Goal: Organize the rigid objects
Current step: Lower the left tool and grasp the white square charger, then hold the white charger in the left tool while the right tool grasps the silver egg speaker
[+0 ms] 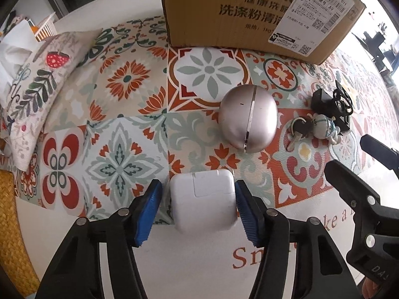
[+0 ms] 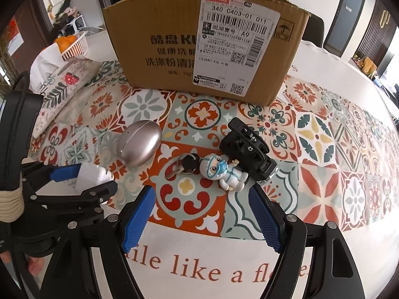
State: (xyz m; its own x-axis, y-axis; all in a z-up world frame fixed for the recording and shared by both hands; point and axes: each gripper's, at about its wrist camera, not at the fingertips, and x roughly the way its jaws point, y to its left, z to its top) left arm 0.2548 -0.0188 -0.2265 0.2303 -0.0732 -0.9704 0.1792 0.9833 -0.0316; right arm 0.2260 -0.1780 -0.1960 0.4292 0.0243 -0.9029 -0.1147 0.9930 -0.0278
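A white power adapter (image 1: 203,199) lies on the patterned tablecloth between the fingers of my left gripper (image 1: 198,210), which is open; the right pad touches or nearly touches it, the left pad stands apart. It also shows in the right wrist view (image 2: 93,178). A silver egg-shaped case (image 1: 248,122) (image 2: 139,143) lies beyond it. A key with a small masked figurine (image 2: 225,174) (image 1: 321,125) and a black clip device (image 2: 249,147) (image 1: 331,104) lie to the right. My right gripper (image 2: 202,216) is open and empty, just short of the figurine.
A brown cardboard box (image 2: 199,44) (image 1: 249,12) stands at the back of the table. A printed fabric pouch (image 1: 37,84) lies at the left, a white basket with oranges (image 2: 73,44) behind it. The table's edge runs near my grippers.
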